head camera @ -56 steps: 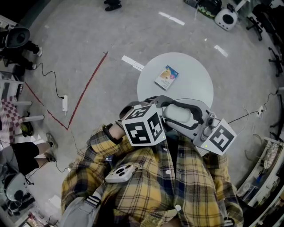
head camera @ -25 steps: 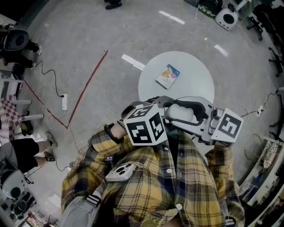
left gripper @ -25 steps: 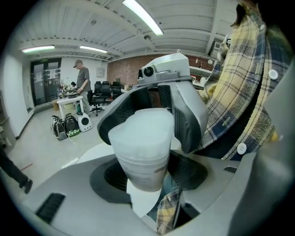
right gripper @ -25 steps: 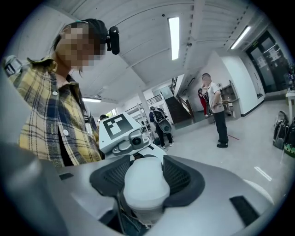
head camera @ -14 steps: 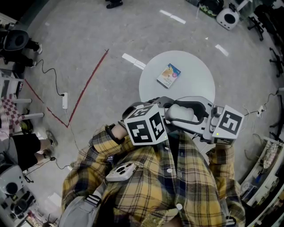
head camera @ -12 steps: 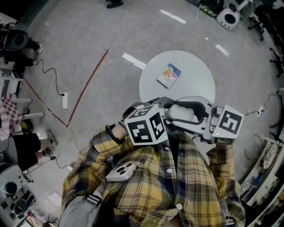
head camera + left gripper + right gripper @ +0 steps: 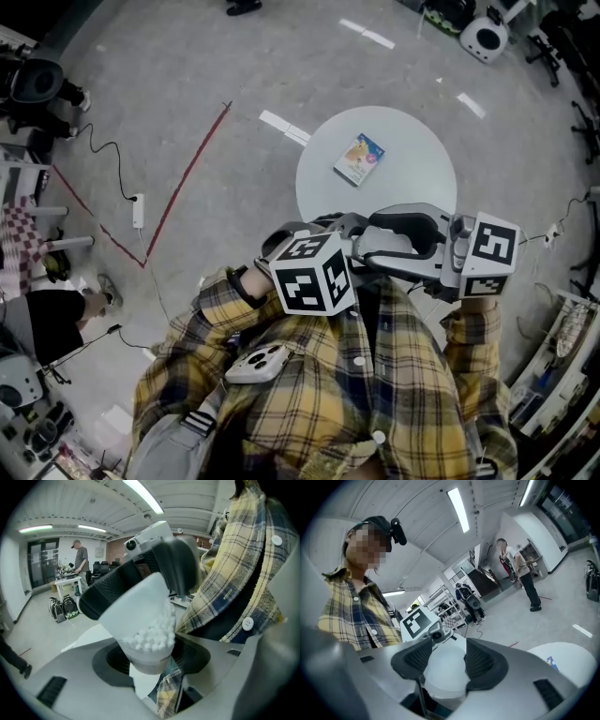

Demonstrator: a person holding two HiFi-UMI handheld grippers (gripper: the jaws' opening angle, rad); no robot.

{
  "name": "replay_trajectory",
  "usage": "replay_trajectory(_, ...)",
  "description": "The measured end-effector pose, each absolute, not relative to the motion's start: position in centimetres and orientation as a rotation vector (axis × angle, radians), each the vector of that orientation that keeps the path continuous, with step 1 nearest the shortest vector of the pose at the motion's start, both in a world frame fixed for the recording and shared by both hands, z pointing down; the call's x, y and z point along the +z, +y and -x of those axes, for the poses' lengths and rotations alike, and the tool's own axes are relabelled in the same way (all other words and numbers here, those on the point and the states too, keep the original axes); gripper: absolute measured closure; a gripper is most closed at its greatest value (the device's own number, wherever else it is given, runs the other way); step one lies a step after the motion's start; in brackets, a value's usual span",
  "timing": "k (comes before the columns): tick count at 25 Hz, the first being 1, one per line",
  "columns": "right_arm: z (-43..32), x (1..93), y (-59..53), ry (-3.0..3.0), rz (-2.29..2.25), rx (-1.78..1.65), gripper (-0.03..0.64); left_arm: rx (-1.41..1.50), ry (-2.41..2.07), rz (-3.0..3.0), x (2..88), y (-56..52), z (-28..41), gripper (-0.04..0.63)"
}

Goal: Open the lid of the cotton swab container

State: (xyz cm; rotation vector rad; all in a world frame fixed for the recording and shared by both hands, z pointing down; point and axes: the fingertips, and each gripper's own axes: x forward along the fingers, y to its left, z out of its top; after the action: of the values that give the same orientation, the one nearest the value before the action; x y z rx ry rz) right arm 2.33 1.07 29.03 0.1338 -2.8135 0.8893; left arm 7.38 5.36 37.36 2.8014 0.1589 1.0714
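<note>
Both grippers are held together in front of the person's plaid shirt. The cotton swab container (image 7: 146,616), a clear tapering tub with white swab tips (image 7: 152,638) showing through its wall, sits with one end in my left gripper (image 7: 149,665), which is shut on it. The right gripper's black pads (image 7: 117,585) clamp its other end. In the right gripper view the white lid end (image 7: 443,674) fills my right gripper (image 7: 443,660); both pads (image 7: 415,658) touch it while the jaws are opening. In the head view my left gripper (image 7: 349,236) and right gripper (image 7: 398,246) hide the container.
A round white table (image 7: 422,178) stands just beyond the grippers with a small printed packet (image 7: 358,159) lying on it. Red tape (image 7: 183,192) and cables cross the grey floor at left. Other people stand further off in the room.
The right gripper's marker cube has swung up and to the right and turned about the container. The left gripper's cube has drifted slightly down and to the right.
</note>
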Motion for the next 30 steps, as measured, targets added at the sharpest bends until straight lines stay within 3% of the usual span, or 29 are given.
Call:
replay_trajectory(9,-4.9,28.7,-5.1,-2.883,-0.498,0.848,0.428,1.042,0.166,-2.818,36.9,5.8,-7.3,0.345)
replay_trajectory(17,-5.2,31.2,-6.6,-2.836,-0.663,0.792,0.443,1.043,0.15,-2.82,37.0,5.5,-6.9,0.345)
replay_trajectory(30,-5.6,28.1,-6.4,-2.884,-0.853,0.607,0.446,1.04,0.092,-2.836,36.4,4.8,-6.7,0.345)
